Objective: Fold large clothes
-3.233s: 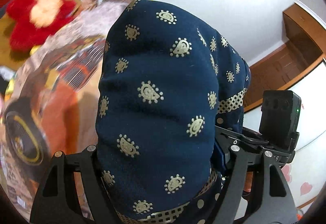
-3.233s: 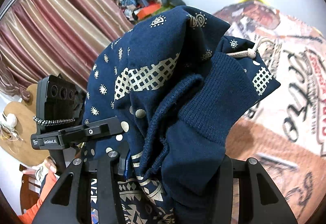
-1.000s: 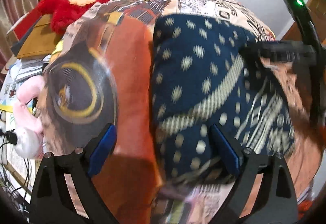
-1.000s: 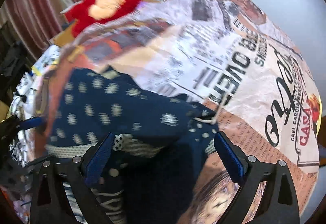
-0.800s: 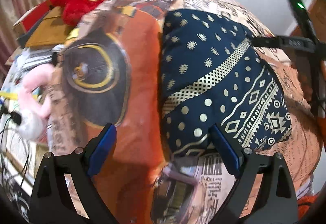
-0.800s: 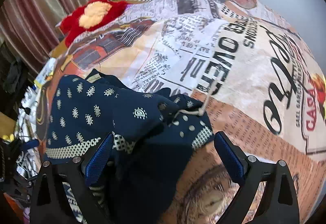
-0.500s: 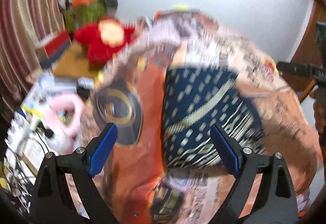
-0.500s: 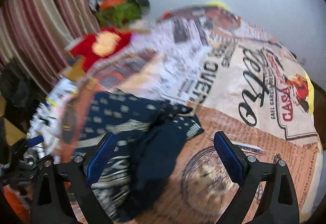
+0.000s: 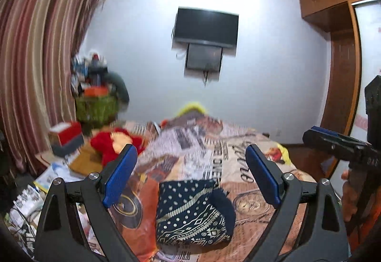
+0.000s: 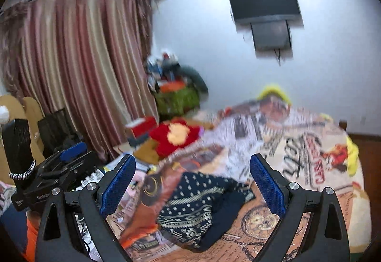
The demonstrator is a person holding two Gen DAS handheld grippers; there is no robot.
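Both our grippers, left gripper and right gripper, hang open and empty. Below them lies the folded navy garment: soft, floppy, best pinched along a thick folded edge.

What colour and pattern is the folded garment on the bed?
Navy with cream dots, a lattice band and geometric borders; clearest in the left wrist view.

- Location: a bedroom in a home.
- Bed with printed cover.
- Wall-mounted television.
- Striped curtains.
- Wooden wardrobe.
- Red plush toy beside the bed.
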